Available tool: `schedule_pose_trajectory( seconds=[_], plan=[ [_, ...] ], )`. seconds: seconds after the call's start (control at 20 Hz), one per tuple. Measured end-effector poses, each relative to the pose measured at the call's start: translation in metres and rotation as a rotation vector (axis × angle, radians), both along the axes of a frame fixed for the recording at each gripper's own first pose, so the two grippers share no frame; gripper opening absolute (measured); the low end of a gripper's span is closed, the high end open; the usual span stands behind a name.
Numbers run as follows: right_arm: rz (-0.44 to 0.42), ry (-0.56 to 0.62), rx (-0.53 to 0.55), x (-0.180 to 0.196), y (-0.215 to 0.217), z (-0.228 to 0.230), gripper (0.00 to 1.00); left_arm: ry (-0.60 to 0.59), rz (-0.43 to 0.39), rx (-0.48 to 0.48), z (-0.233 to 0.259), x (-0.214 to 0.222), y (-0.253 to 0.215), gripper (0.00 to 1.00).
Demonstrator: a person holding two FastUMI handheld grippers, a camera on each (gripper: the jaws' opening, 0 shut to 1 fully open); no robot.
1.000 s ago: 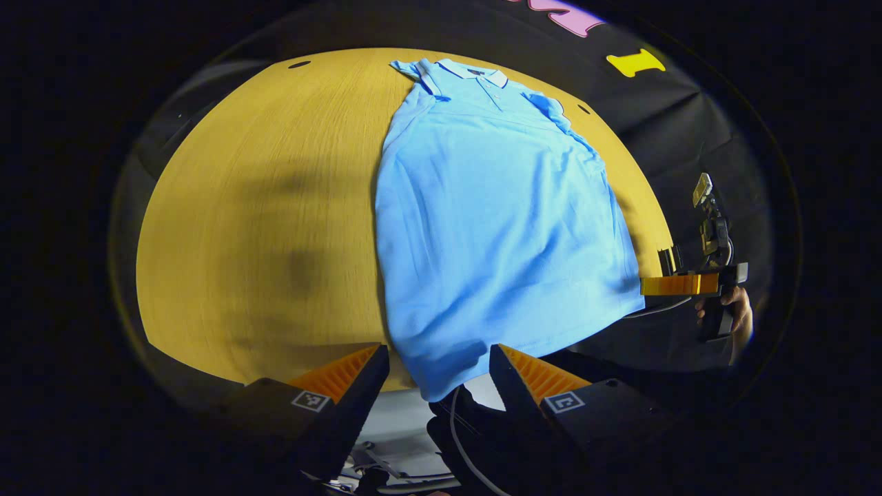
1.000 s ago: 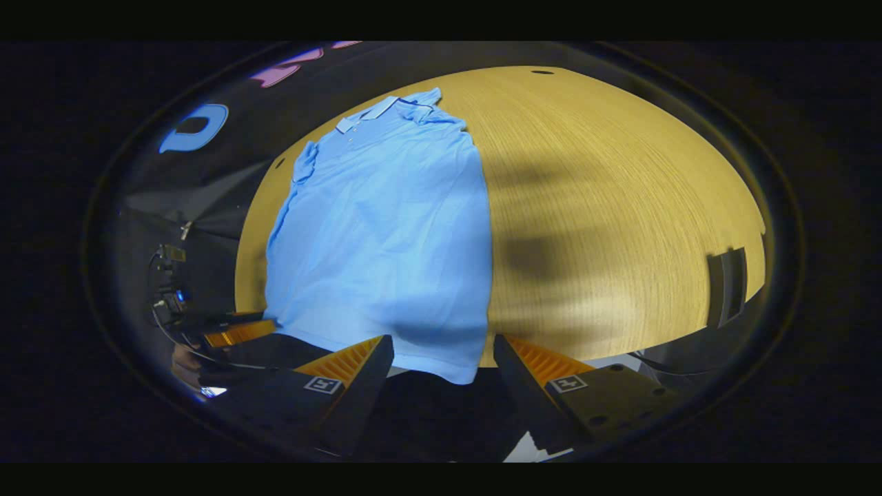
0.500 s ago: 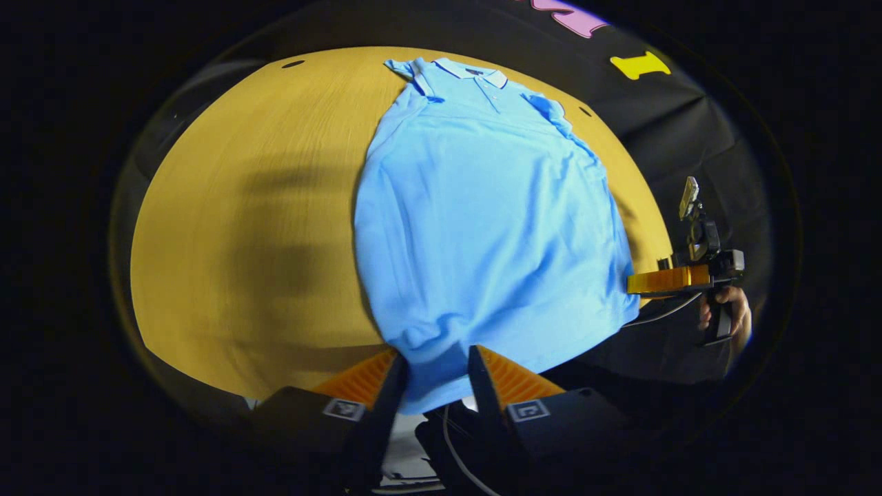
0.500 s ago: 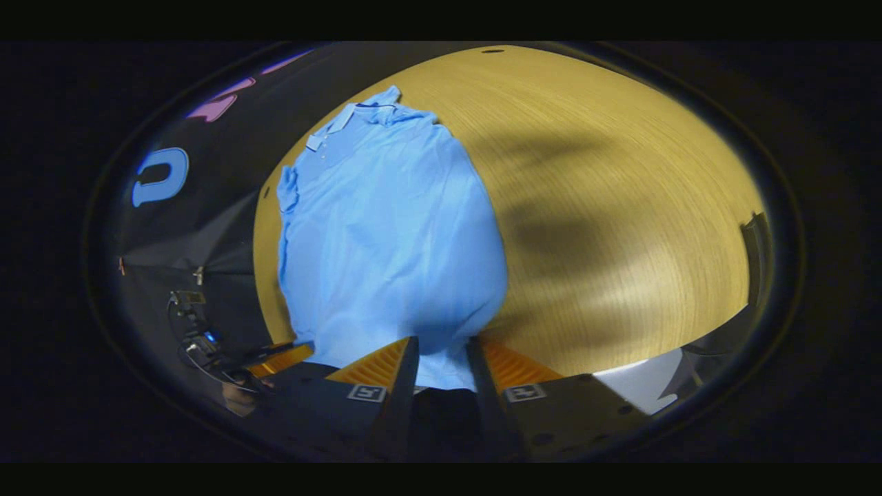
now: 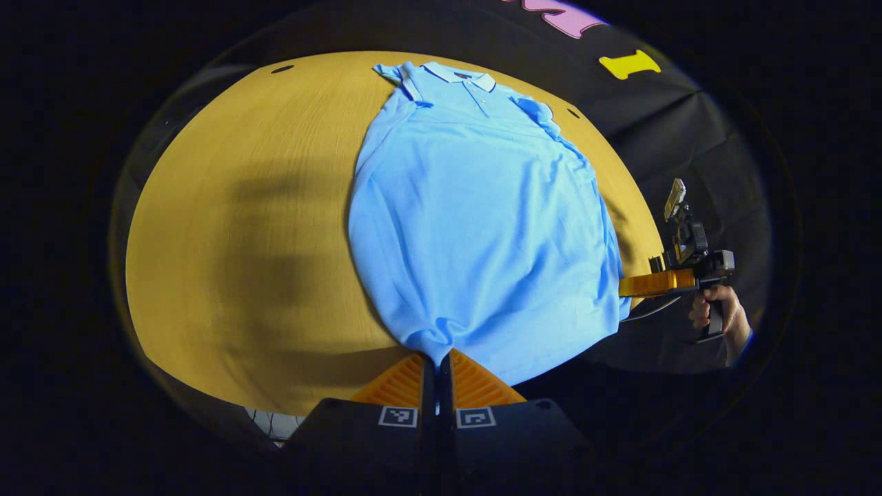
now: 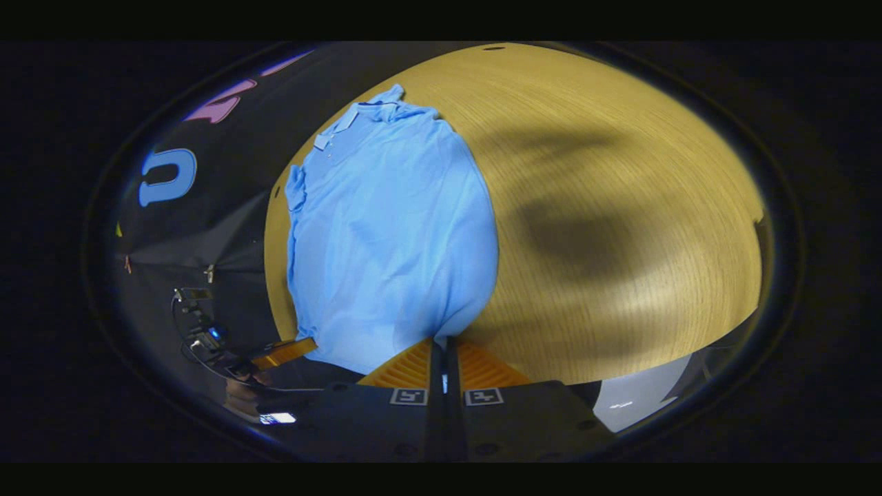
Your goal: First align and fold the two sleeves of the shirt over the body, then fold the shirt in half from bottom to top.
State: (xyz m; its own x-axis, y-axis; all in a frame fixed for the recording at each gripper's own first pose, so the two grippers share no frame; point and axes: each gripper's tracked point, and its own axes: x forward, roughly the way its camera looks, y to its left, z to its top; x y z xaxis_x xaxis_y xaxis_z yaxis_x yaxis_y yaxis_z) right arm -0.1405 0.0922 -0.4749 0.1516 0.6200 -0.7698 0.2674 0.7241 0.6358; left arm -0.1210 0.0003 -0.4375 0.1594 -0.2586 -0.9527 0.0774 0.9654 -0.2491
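The left gripper [image 5: 437, 359] and right gripper [image 6: 442, 344], low in each frame, are pinching the shirt [image 5: 475, 220] by its hem corners; beyond, it is lying flat on the surface [image 5: 241, 227], sleeves seemingly folded in, the bottom-to-top fold remaining.

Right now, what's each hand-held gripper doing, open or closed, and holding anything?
Left hand-held gripper: closed on the light blue polo shirt's bottom hem corner.
Right hand-held gripper: closed on the shirt's other bottom corner.

Shirt [image 5: 475, 227] on table [image 5: 241, 227], hem nearest
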Motion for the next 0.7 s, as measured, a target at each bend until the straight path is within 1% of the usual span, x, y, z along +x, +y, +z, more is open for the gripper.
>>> schedule_pose_trajectory(
  seconds=[0.05, 0.25, 0.35, 0.4, 0.45, 0.5, 0.55, 0.65, 0.7],
  plan=[
    [-0.003, -0.017, 0.029, 0.005, 0.004, 0.006, 0.10, -0.014, 0.005, -0.015, 0.005, 0.005, -0.002, 0.06],
    [-0.022, -0.089, 0.144, 0.027, 0.018, 0.031, 0.10, -0.087, 0.024, -0.042, 0.023, 0.028, -0.007, 0.06],
    [-0.037, -0.135, 0.214, 0.041, 0.026, 0.050, 0.10, -0.137, 0.017, -0.050, 0.035, 0.043, -0.011, 0.06],
    [-0.037, -0.159, 0.240, 0.046, 0.029, 0.057, 0.00, -0.164, 0.015, -0.054, 0.041, 0.049, -0.013, 0.06],
    [-0.039, -0.185, 0.262, 0.052, 0.031, 0.064, 0.10, -0.187, 0.014, -0.065, 0.048, 0.056, -0.016, 0.06],
    [-0.042, -0.210, 0.280, 0.057, 0.032, 0.071, 0.05, -0.208, 0.015, -0.073, 0.054, 0.062, -0.019, 0.06],
    [-0.042, -0.233, 0.303, 0.061, 0.033, 0.079, 0.04, -0.227, 0.016, -0.079, 0.059, 0.067, -0.022, 0.06],
    [-0.055, -0.282, 0.348, 0.073, 0.037, 0.094, 0.00, -0.262, 0.007, -0.086, 0.069, 0.078, -0.028, 0.06],
    [-0.061, -0.307, 0.366, 0.079, 0.038, 0.102, 0.04, -0.277, 0.005, -0.087, 0.075, 0.084, -0.029, 0.06]
  ],
)
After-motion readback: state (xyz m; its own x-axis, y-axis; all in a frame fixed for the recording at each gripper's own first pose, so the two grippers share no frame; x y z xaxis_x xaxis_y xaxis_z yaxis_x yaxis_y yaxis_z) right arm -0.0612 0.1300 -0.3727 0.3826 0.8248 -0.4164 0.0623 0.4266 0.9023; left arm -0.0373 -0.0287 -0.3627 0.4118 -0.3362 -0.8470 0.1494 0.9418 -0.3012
